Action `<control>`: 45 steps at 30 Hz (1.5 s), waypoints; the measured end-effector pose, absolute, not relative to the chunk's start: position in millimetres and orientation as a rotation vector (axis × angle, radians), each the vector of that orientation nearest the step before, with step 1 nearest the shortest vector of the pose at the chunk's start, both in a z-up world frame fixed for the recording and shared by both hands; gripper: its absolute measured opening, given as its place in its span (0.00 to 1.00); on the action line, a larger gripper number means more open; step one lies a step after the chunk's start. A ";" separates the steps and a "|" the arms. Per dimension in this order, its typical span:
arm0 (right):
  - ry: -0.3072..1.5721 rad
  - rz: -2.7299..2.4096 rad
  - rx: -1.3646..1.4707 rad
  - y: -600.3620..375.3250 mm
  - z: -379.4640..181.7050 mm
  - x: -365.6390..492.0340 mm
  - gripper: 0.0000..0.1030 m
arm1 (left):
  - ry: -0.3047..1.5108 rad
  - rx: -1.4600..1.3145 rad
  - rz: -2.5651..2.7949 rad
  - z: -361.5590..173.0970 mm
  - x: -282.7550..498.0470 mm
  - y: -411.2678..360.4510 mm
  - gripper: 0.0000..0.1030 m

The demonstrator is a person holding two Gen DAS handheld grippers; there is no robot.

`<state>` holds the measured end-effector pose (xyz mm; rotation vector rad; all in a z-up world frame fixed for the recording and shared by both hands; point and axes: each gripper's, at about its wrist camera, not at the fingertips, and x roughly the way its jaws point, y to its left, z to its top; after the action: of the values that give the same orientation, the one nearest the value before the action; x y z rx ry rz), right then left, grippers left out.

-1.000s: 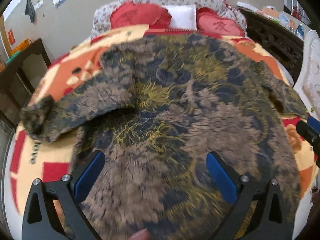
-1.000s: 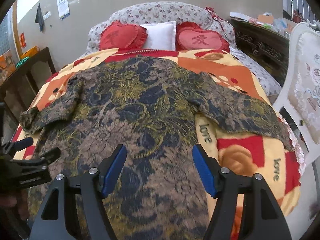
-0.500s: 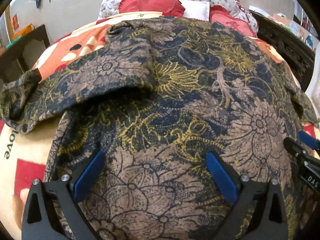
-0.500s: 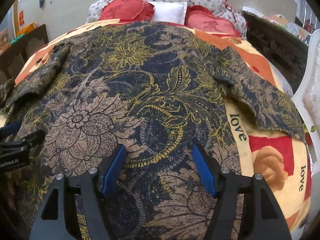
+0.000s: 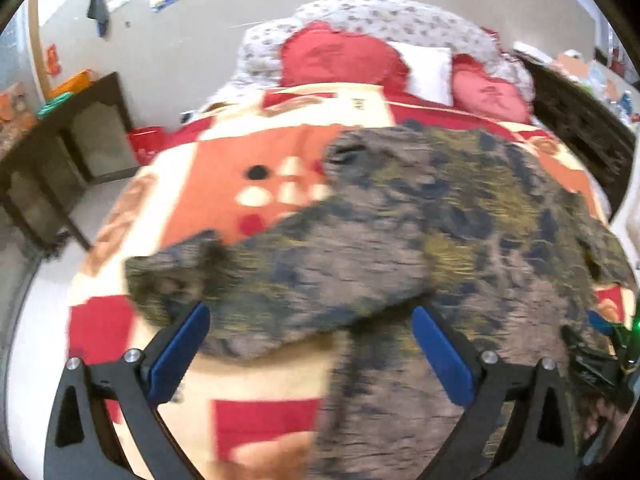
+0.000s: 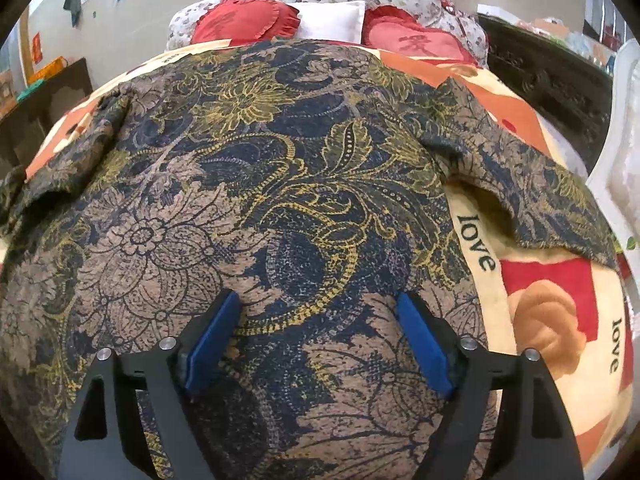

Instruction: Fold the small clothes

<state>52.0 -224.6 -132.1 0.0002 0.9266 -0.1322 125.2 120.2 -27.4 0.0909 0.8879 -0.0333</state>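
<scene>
A brown, navy and gold floral garment (image 6: 280, 184) lies spread on the bed; it also shows blurred in the left wrist view (image 5: 440, 232). Its left sleeve (image 5: 224, 276) stretches out to the left. Its right sleeve (image 6: 532, 184) lies out over the blanket. My left gripper (image 5: 310, 344) is open and empty, low over the left sleeve and the garment's left side. My right gripper (image 6: 318, 336) is open and empty, close above the garment's lower body. The right gripper's tip (image 5: 600, 364) shows at the left view's right edge.
The garment rests on an orange, cream and red blanket (image 6: 552, 312) printed "love". Red heart cushions (image 6: 248, 20) and a white pillow (image 6: 332, 20) sit at the headboard. A dark wooden table (image 5: 68, 152) stands left of the bed. A dark cabinet (image 6: 548, 80) and a white chair (image 6: 620, 152) stand right.
My left gripper has swung left and pulled back, so the left sleeve and bare blanket now fill its view. My right gripper has edged a little closer to the garment. Both stay open.
</scene>
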 end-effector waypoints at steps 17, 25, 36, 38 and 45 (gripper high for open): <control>0.963 -0.124 0.047 -232.3 -133.9 56.6 0.87 | 0.915 0.154 -0.224 -130.6 81.8 -16.4 1.00; 1.018 -0.118 0.142 -243.6 -126.1 51.5 0.86 | 0.996 0.091 -0.261 -136.8 92.5 -5.8 1.00; 0.727 -0.211 0.074 -248.5 -63.4 -16.5 0.80 | 0.783 0.124 -0.188 -60.0 59.1 27.4 0.99; 0.672 -0.211 0.077 -247.5 -54.0 -11.6 0.80 | 0.763 0.115 -0.171 -50.5 63.5 34.0 0.99; 0.680 -0.280 0.051 -244.1 -66.9 42.3 0.80 | 0.783 0.108 -0.064 -37.4 80.9 53.4 0.99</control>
<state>42.3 -244.1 -66.9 0.0506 0.6798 -0.2797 80.9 53.4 -37.4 0.1076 0.7828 -0.0638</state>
